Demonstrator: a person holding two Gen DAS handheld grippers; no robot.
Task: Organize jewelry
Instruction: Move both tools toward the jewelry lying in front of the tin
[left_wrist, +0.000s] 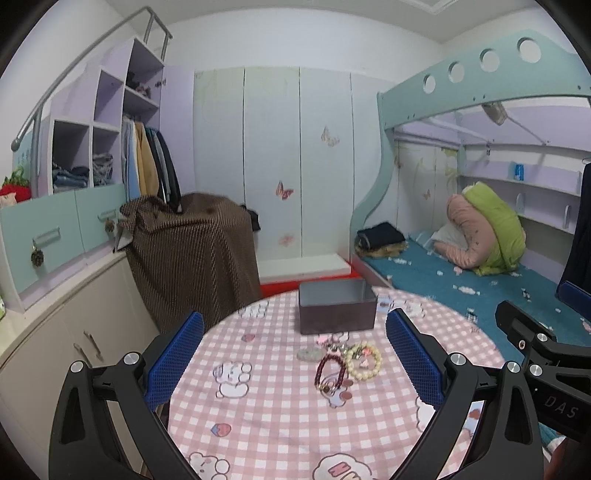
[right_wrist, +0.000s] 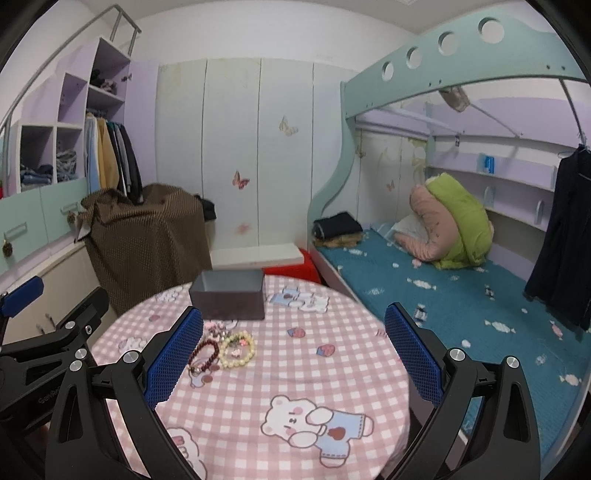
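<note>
While both tongs hang over the near half of the round bench (left_wrist: 280, 417), nothing lies between their blue pads. Largest in view is the bunk bed (left_wrist: 480, 280) at three o'clock, its teal mattress running close along the bench's right rim. A brown draped cloth (left_wrist: 192, 251) stands at ten o'clock just beyond the far-left rim, with pale wardrobe doors (left_wrist: 273, 158) behind it at twelve o'clock.

The bench wears a pink checked cover, and its near and right-hand parts are bare of objects. At twelve o'clock near the far rim sits the dark open box (left_wrist: 338, 314), upright, its inside hidden at this angle. Just in front of the box, apart from its wall, lies the jewelry: a cream bead bracelet (left_wrist: 364, 361) touching a dark red bead bracelet (left_wrist: 330, 371) at its nine o'clock side, a pale round pendant (left_wrist: 309, 354) just beside them at ten o'clock, and a few small pink pieces (left_wrist: 327, 339) too blurred to name.

The left tongs (left_wrist: 295, 363) are spread wide and released, pointing level at the box, with the heap lying between the finger lines. The right tongs (right_wrist: 293, 354) are likewise spread wide and released, set at three o'clock of the heap; their left pad (right_wrist: 173, 360) overlaps the red bracelet in that view, though contact cannot be told.
</note>
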